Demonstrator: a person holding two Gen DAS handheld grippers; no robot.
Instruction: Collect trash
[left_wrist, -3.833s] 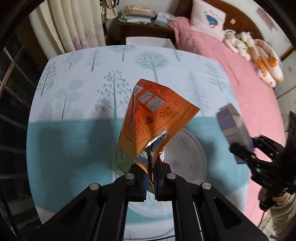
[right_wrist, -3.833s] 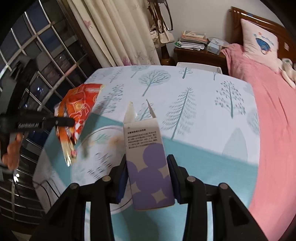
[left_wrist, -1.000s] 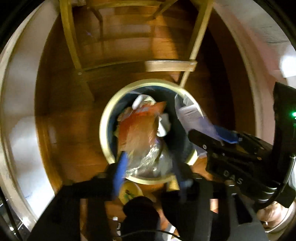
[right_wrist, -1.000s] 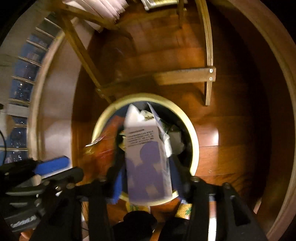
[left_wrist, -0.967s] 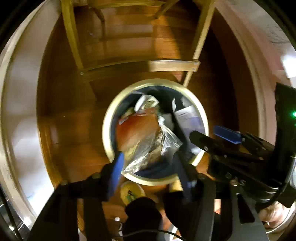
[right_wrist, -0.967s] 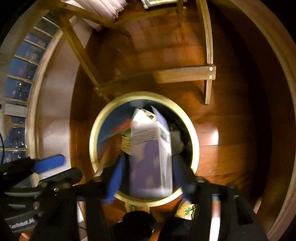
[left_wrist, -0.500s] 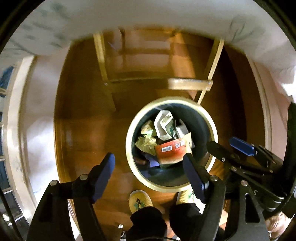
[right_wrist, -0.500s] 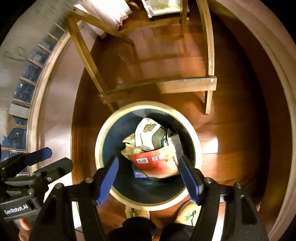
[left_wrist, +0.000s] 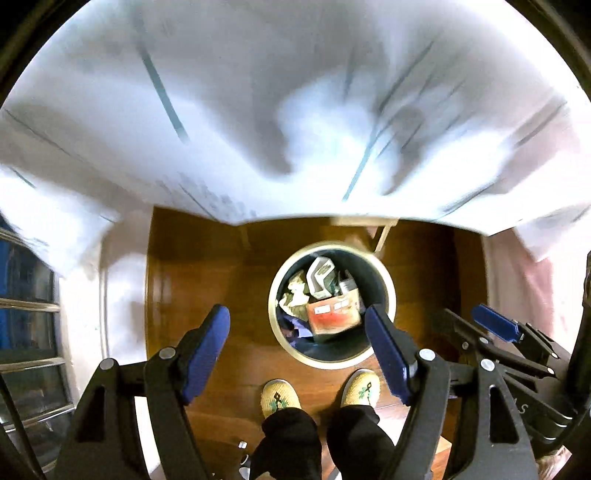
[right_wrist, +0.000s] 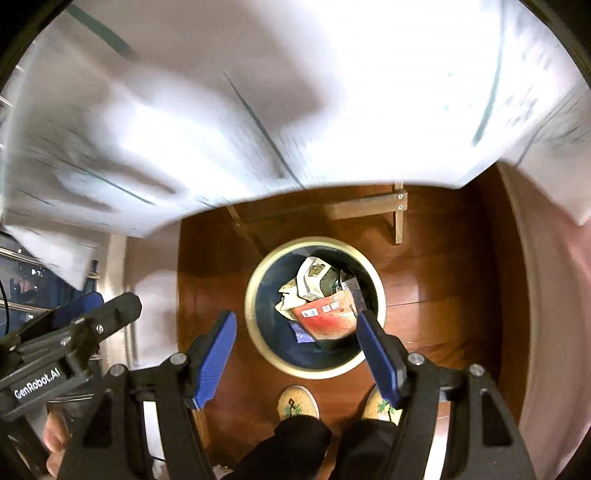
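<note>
A round bin with a pale rim (left_wrist: 275, 291) (right_wrist: 251, 295) stands on the wooden floor below both grippers. The orange snack bag (left_wrist: 332, 314) (right_wrist: 327, 319) lies in it on other crumpled wrappers (left_wrist: 319, 275) (right_wrist: 312, 275); a corner of the purple carton (right_wrist: 303, 334) shows under the bag. My left gripper (left_wrist: 297, 343) is open and empty, high above the bin. My right gripper (right_wrist: 295, 345) is open and empty beside it, also seen at the right of the left wrist view (left_wrist: 495, 326). The left gripper shows at the left of the right wrist view (right_wrist: 77, 308).
The blurred white tablecloth edge (left_wrist: 295, 147) (right_wrist: 258, 110) hangs over the top half of both views. Wooden table legs and a brace (right_wrist: 369, 208) stand just behind the bin. The person's slippered feet (left_wrist: 280, 397) (right_wrist: 297, 404) are in front of the bin. A window (left_wrist: 26, 325) is at the left.
Both grippers opened over the bin and dropped the orange bag and the purple carton in. They have since risen, so the bin looks smaller and the tablecloth has come into view.
</note>
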